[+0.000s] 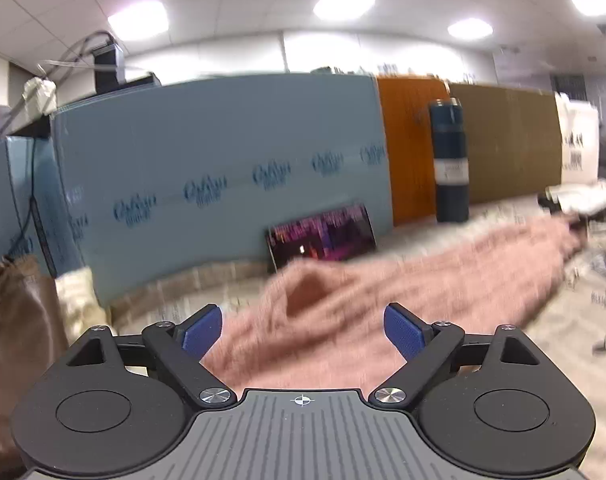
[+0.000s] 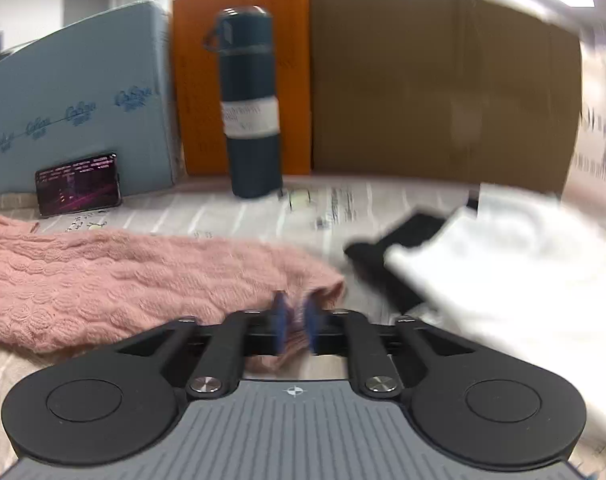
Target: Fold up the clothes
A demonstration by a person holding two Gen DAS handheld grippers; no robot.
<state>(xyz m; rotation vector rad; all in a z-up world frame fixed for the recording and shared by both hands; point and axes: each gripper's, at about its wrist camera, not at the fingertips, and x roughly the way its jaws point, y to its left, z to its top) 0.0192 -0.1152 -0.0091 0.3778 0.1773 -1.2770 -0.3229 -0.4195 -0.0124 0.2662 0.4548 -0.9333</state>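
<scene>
Left wrist view first: left gripper [image 1: 303,330] spread wide, blue pads [image 1: 203,330] clear of any cloth, nothing between them. Pink knitted garment [image 1: 403,280] lies ahead of and under the jaws, stretched across the surface [image 1: 563,332] toward the right; picture blurred. Surface covered with printed paper sheets. Along its back edge, left to right: blue foam board [image 1: 223,152] with repeated printed logo, orange panel [image 1: 411,148], brown cardboard sheet [image 1: 511,144]. Dark teal flask [image 1: 449,160] with a white label stands upright before the orange panel. Phone [image 1: 323,236] with lit screen leans against the foam board. Brown bag [image 1: 19,320] at far left. Tiled ceiling with lit panels [image 1: 343,4] overhead

Right wrist view: right gripper [image 2: 295,320] pressed together, pinching the edge of the pink knitted garment [image 2: 123,280] at its right-hand end; cloth shows between the blue pads [image 2: 279,320]. Garment spreads away to the left over the papered surface [image 2: 243,212]. White cloth [image 2: 503,280] lies to the right, over a black item [image 2: 383,256]; both blurred. Flask [image 2: 249,100], phone [image 2: 79,184], foam board [image 2: 75,92], orange panel [image 2: 199,80] and cardboard sheet [image 2: 443,80] stand behind
</scene>
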